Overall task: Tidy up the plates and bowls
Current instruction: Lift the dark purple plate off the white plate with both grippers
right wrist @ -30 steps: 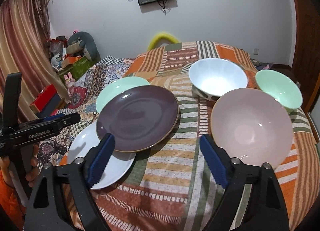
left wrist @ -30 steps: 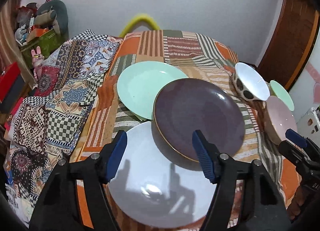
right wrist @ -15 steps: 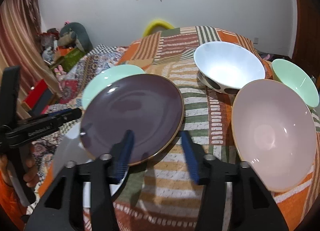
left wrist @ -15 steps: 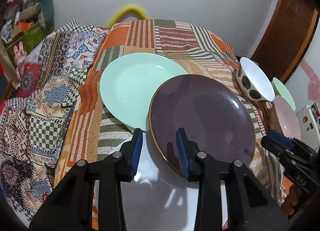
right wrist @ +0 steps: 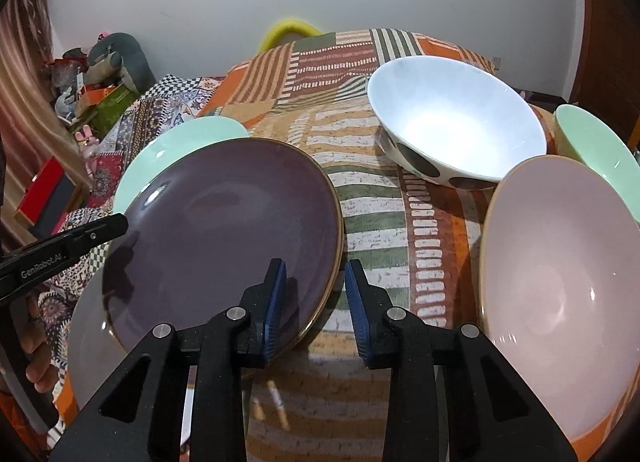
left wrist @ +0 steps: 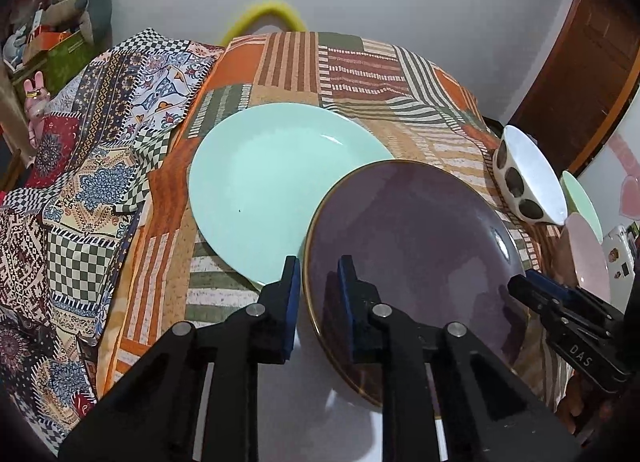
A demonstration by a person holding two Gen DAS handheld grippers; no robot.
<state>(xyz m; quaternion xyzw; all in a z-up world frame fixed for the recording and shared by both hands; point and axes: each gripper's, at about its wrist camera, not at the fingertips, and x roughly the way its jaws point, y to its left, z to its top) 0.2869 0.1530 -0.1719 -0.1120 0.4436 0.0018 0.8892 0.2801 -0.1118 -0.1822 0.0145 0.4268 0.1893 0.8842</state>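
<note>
A dark purple plate [left wrist: 408,246] [right wrist: 224,230] lies overlapping a mint plate [left wrist: 272,182] [right wrist: 160,154] and a white plate [left wrist: 312,414] [right wrist: 88,342]. My left gripper [left wrist: 319,294] straddles the purple plate's near-left rim. Its jaws are closing, and a small gap still shows at the pads. My right gripper [right wrist: 316,298] straddles the plate's right rim in the same way, its jaws also closing and not pressing. A white spotted bowl [right wrist: 456,126], a pink bowl [right wrist: 560,282] and a green bowl [right wrist: 596,150] stand to the right.
Everything rests on a striped patchwork cloth [right wrist: 372,222]. A patterned blanket [left wrist: 80,198] drapes off the left side. Clutter and soft toys [left wrist: 60,18] sit at the far left, and a wooden door [left wrist: 580,74] stands at the right. A hand [right wrist: 36,366] holds the left gripper.
Both grippers have moved forward and down to the purple plate. Their jaws have narrowed from wide open to a small gap around its rim.
</note>
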